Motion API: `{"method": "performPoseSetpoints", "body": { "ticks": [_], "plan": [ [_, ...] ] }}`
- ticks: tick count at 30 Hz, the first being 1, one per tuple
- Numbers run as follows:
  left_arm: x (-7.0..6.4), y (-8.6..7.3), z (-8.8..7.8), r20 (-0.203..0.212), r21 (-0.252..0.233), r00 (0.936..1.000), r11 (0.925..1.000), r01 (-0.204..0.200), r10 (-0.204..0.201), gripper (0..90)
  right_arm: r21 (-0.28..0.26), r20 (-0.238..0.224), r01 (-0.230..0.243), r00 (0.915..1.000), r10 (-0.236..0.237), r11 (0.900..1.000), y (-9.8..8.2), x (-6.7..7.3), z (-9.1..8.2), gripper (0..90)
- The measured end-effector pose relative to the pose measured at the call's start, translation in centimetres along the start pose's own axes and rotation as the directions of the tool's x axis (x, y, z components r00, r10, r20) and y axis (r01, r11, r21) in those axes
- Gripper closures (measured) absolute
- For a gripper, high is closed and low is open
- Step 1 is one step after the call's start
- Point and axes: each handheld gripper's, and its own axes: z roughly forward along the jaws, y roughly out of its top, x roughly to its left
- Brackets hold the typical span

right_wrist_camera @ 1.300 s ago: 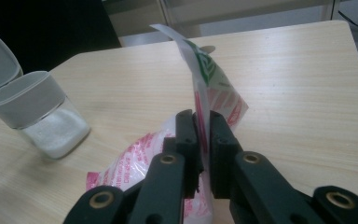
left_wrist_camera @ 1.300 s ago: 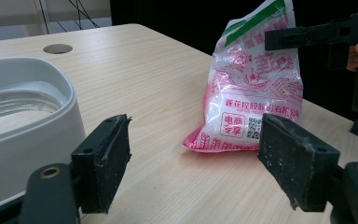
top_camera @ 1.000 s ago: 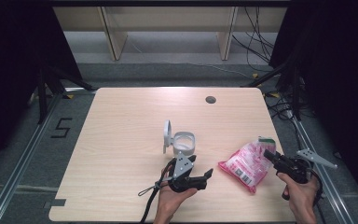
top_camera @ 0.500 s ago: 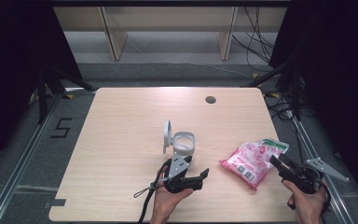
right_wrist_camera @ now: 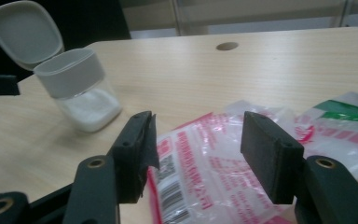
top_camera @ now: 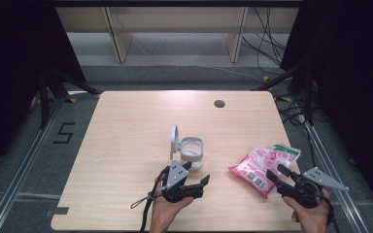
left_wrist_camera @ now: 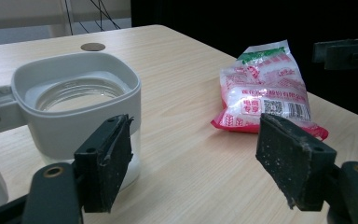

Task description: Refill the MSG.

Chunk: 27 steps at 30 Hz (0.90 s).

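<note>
Bag [top_camera: 263,164] of pink-and-white print, flat on table [top_camera: 126,131] near right edge, released; right gripper [top_camera: 278,176] just behind it, jaws apart and just opening, pads clear of the plastic; jar [top_camera: 192,150] with white powder and hinged lid upright, well left of bag; left gripper [top_camera: 197,180] beside jar, jaws wide, grasping nothing.

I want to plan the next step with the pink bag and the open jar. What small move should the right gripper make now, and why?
Probably draw the right gripper a little back from the bag. Its jaws have just been opening, and in the right gripper view they stand apart with the bag lying flat on the table beyond them, not pressed. The jar stands open, some white powder inside.
</note>
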Motion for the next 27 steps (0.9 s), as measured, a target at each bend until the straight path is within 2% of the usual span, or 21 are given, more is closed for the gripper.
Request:
{"method": "performPoseSetpoints", "body": {
  "ticks": [1, 2, 4, 5, 8, 9, 10, 11, 12, 13, 15, 16, 17, 18, 20, 21, 23, 24, 25, 26, 27],
  "plan": [
    [0.1, 0.0, 0.0, -0.002, -0.002, 1.0, 1.0, 0.002, -0.002, 25.8, 0.005, -0.01, 0.002, 0.9999, -0.002, 1.0, -0.1, 0.2, 0.1, 43.7],
    [0.3, 0.0, 0.0, 0.004, -0.004, 1.0, 1.0, -0.004, 0.004, 25.8, -0.019, -0.035, 0.021, 0.9991, -0.022, 1.0, -0.2, 0.3, 0.4, 43.4],
    [0.5, 0.0, -0.3, -0.013, 0.002, 0.9999, 1.0, -0.004, 0.004, 25.7, 0.01, -0.043, 0.025, 0.9987, -0.025, 1.0, -0.3, 0.8, 0.3, 42.6],
    [0.6, 0.0, -0.4, -0.013, -0.003, 0.9999, 1.0, -0.003, 0.003, 25.8, 0.014, -0.059, 0.054, 0.9968, -0.053, 0.998, -0.3, 0.8, 0.5, 41.9],
    [1.0, -0.1, -0.9, -0.021, -0.003, 0.9997, 1.0, -0.009, 0.009, 25.7, 0.022, -0.085, 0.03, 0.996, -0.028, 0.999, -0.6, 1.4, 0.7, 40.0],
    [1.1, -0.1, -1.2, -0.032, 0.001, 0.9995, 1.0, -0.007, 0.007, 25.6, 0.009, -0.103, 0.041, 0.9939, -0.04, 0.999, -0.6, 1.5, 0.9, 39.1],
    [1.2, -0.1, -1.3, -0.03, -0.001, 0.9995, 1.0, -0.004, 0.004, 25.6, 0.014, -0.099, 0.046, 0.9942, -0.044, 0.999, -0.7, 1.5, 0.9, 38.7],
    [1.4, -0.1, -1.5, -0.04, 0.007, 0.9991, 0.9999, -0.009, 0.009, 25.5, 0.014, -0.116, 0.042, 0.9924, -0.04, 0.999, -0.7, 1.5, 0.9, 38.5],
    [1.6, -0.1, -1.7, -0.038, -0.002, 0.9992, 1.0, -0.008, 0.008, 25.5, 0.023, -0.113, 0.06, 0.9919, -0.057, 0.998, -0.7, 1.5, 0.9, 37.7],
    [1.9, -0.2, -1.9, -0.056, 0.002, 0.9984, 1.0, -0.004, 0.004, 25.5, 0.03, -0.122, 0.022, 0.9923, -0.018, 0.999, -0.8, 1.8, 1.0, 36.4],
    [2.2, -0.3, -2.2, -0.062, 0.012, 0.998, 0.9999, -0.007, 0.008, 25.5, 0.032, -0.139, -0.001, 0.9902, 0.005, 0.999, -0.8, 2.1, 0.9, 35.6],
    [2.6, -0.3, -2.5, -0.065, 0.017, 0.9973, 0.9994, -0.032, 0.033, 25.5, 0.036, -0.125, 0.001, 0.9922, 0.003, 0.999, -0.8, 2.1, 0.8, 34.9],
    [2.8, -0.4, -2.6, -0.07, 0.014, 0.9972, 0.9996, -0.026, 0.027, 25.4, 0.011, -0.14, 0.036, 0.9896, -0.034, 0.999, -0.9, 1.9, 1.1, 33.0],
    [2.9, -0.4, -2.7, -0.076, 0.018, 0.9968, 0.9996, -0.023, 0.024, 25.4, 0.038, -0.133, 0.009, 0.9911, -0.004, 0.999, -0.8, 2.2, 0.8, 33.1],
    [3.2, -0.5, -3.0, -0.089, 0.012, 0.996, 0.9999, 0.004, -0.003, 25.5, 0.024, -0.136, 0.026, 0.9904, -0.023, 0.999, -0.8, 2.1, 0.8, 33.4],
    [3.5, -0.5, -3.1, -0.088, 0.014, 0.9958, 0.9997, -0.021, 0.023, 25.5, 0.024, -0.132, 0.034, 0.9907, -0.03, 0.999, -0.8, 2.0, 0.8, 33.4],
    [3.8, -0.5, -3.4, -0.105, 0.017, 0.9945, 0.9998, 0.004, -0.002, 25.6, 0.028, -0.125, 0.047, 0.9912, -0.043, 0.998, -0.8, 1.9, 0.7, 33.4],
    [3.9, -0.5, -3.4, -0.105, 0.017, 0.9944, 0.9998, -0.002, 0.003, 25.6, 0.03, -0.119, 0.012, 0.9928, -0.008, 0.999, -0.9, 2.2, 0.7, 33.4],
    [4.3, -0.4, -3.5, -0.102, 0.012, 0.9946, 0.9998, -0.015, 0.016, 25.6, 0.013, -0.12, 0.022, 0.9926, -0.02, 1.0, -0.9, 2.1, 0.8, 33.4],
    [4.5, -0.3, -3.7, -0.117, 0.016, 0.9931, 0.9998, -0.01, 0.012, 25.6, 0.022, -0.123, -0.008, 0.9924, 0.01, 1.0, -0.9, 2.3, 0.7, 33.6],
    [4.6, -0.3, -3.7, -0.123, 0.004, 0.9924, 1.0, 0.008, -0.007, 25.7, 0.015, -0.118, 0.026, 0.9927, -0.025, 1.0, -0.9, 2.1, 0.8, 33.8]
  ]
}}
